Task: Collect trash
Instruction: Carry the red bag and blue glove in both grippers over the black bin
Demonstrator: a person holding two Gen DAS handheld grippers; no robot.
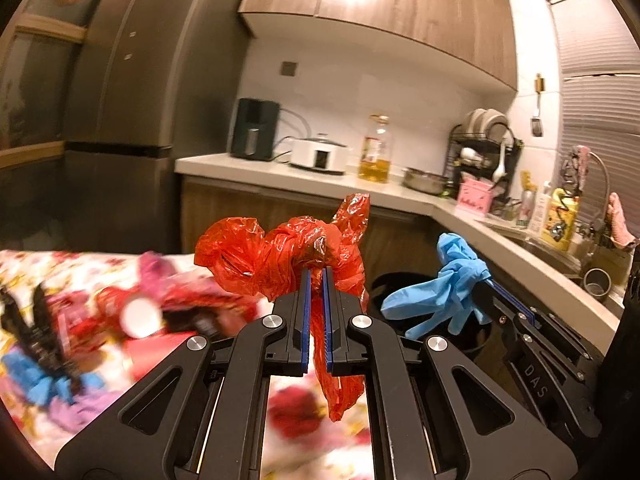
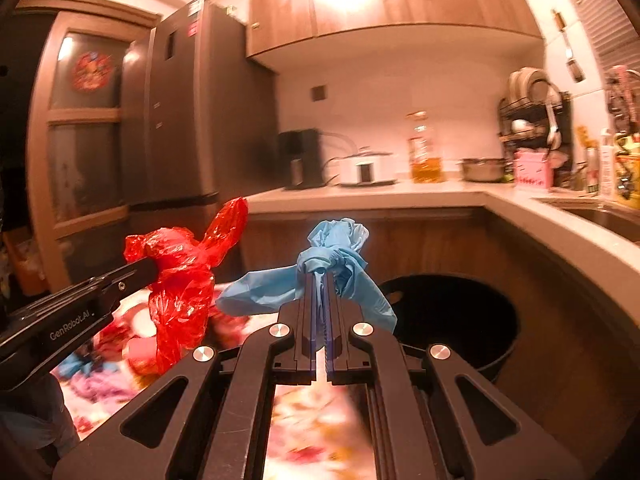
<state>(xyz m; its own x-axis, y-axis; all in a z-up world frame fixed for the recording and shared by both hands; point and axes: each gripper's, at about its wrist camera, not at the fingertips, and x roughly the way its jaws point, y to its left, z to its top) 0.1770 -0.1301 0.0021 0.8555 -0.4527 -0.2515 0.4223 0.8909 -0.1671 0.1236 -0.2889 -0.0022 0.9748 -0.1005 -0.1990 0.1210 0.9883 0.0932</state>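
Left wrist view: left gripper [image 1: 316, 270], jaws nearly closed, clamps a crumpled red bag [image 1: 280, 258] held above a floral tablecloth [image 1: 48, 272] strewn with blurred litter. To its right, the right gripper [image 1: 490, 278] holds a blue glove [image 1: 444, 292] over a black bin [image 1: 476, 344].

Right wrist view: right gripper [image 2: 319, 274], jaws pinched together, grips the glove [image 2: 332, 252]; the bin [image 2: 452, 320] stands just beyond, below the counter [image 2: 400, 196]. Left gripper [image 2: 154, 268] carries the bag [image 2: 180, 280] alongside.
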